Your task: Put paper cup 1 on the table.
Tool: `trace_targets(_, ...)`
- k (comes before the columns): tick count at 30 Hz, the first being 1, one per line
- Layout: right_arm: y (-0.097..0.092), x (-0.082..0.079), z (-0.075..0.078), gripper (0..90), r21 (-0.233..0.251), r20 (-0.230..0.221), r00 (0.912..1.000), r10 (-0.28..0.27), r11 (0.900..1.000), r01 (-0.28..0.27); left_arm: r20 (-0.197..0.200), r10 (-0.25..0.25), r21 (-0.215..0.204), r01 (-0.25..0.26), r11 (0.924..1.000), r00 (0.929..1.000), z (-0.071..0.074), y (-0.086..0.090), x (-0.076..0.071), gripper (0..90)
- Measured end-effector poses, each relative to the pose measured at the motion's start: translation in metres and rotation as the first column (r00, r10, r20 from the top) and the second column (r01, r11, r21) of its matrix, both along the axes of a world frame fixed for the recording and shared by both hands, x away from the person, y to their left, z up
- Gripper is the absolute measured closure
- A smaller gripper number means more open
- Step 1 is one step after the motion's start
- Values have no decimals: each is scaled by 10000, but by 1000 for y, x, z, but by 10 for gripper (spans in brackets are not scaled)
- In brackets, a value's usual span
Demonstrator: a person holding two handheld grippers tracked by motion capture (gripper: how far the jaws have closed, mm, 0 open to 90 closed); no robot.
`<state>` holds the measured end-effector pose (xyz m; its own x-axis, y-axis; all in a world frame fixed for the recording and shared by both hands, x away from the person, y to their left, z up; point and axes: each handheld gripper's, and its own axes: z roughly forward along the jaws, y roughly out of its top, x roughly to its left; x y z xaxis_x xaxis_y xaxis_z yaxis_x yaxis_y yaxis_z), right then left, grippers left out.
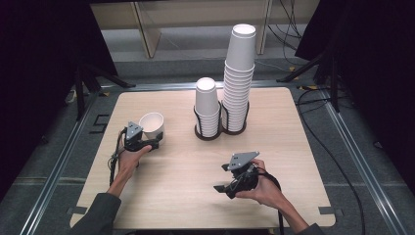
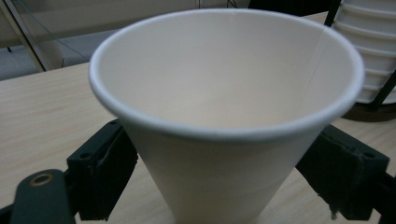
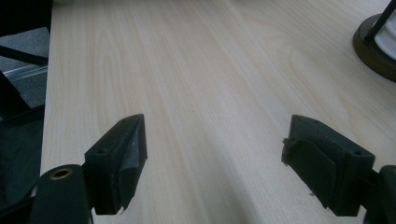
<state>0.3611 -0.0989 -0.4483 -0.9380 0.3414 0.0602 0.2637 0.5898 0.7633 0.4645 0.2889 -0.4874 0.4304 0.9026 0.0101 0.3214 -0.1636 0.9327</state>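
Observation:
A single white paper cup (image 1: 152, 125) stands upright on the left part of the wooden table (image 1: 186, 196). My left gripper (image 1: 152, 142) comes at it from the near side, and its two black pads touch the cup's lower wall on both sides. In the left gripper view the cup (image 2: 224, 93) is close up with its mouth open and nothing inside, held in my left gripper (image 2: 224, 172). My right gripper (image 1: 221, 177) rests in a hand at the front right, pointing left. In its own view the right gripper (image 3: 215, 154) stands open over bare wood.
Two stacks of white cups stand in a dark wire holder (image 1: 208, 134) at the table's back middle: a short stack (image 1: 206, 105) and a tall stack (image 1: 240, 73). The tall stack's side (image 2: 369, 56) lies just right of the held cup. The holder's base (image 3: 378, 51) is far right.

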Motion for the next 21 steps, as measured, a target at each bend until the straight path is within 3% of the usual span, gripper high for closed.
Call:
trace_targets(9, -4, 1, 1, 214, 104, -13, 9998, -174, 9998, 174, -561, -110, 117, 117, 9999, 9984, 2, 1, -18, 143)
trace_targets(11, -6, 1, 3, 214, 184, -34, 9996, -276, 9994, 277, -501, -193, 124, 199, 9997, 9986, 4, 2, -25, 143)
trace_targets(15, -11, 3, 5, 214, 288, 50, 9988, -485, 9984, 484, -669, -72, 112, 80, 9999, 9977, 9, 3, -35, 143)
trace_targets(17, -12, 3, 5, 214, 296, -55, 9982, -604, 9977, 605, -538, -42, 18, 43, 10000, 9985, 12, 4, -42, 143)
trace_targets(19, -14, 4, 5, 214, 344, 8, 9980, -634, 9974, 633, -892, 157, 109, -148, 9998, 9959, 14, 4, -48, 143)
trace_targets(21, -15, 4, 5, 214, 371, -14, 9979, -654, 9972, 654, -832, 243, -68, -249, 9997, 9962, 14, 6, -52, 143)
